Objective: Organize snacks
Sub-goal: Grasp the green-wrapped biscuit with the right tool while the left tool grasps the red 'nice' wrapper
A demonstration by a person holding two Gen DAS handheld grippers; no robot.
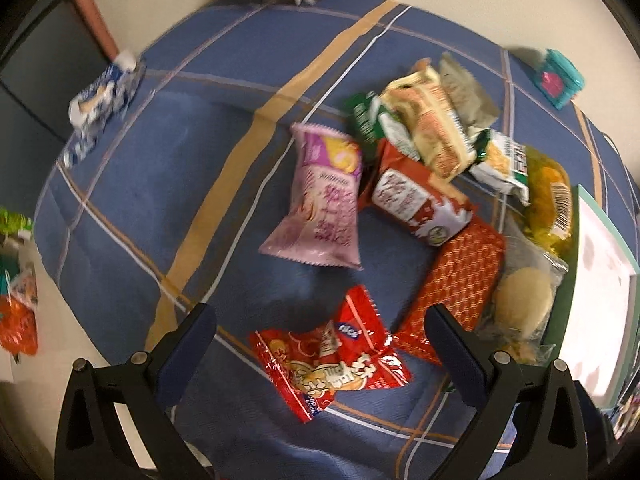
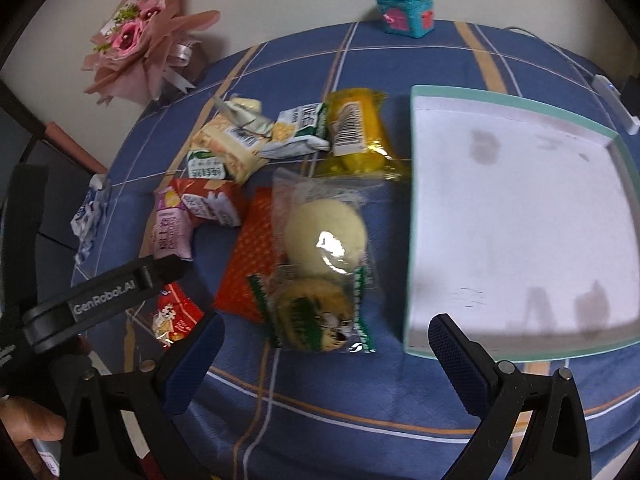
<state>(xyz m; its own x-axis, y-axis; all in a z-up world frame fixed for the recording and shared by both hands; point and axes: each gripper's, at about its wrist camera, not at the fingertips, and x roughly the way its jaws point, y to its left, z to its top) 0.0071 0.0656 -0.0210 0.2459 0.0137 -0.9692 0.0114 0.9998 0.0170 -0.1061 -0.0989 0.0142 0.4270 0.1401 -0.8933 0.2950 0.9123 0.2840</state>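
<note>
Several snack packets lie on a blue plaid cloth [image 1: 140,208]. My left gripper [image 1: 320,344] is open, hovering over a red candy packet [image 1: 332,356] between its fingers. Beyond it lie a pink packet [image 1: 320,204], a red-and-white packet [image 1: 416,200] and an orange-red packet [image 1: 460,284]. My right gripper [image 2: 326,350] is open above a clear bag with a round bun and a cookie [image 2: 324,260]. The white tray with a teal rim [image 2: 416,208] sits to the right, with nothing in it. The left gripper's body [image 2: 104,300] shows in the right wrist view.
A yellow packet [image 2: 356,132], green-white packets [image 2: 300,128] and a beige packet [image 2: 228,148] lie behind the bun bag. A teal box [image 2: 404,12] and a pink bouquet [image 2: 136,36] stand at the table's far edge. A blue-white wrapper [image 1: 100,104] lies at the left edge.
</note>
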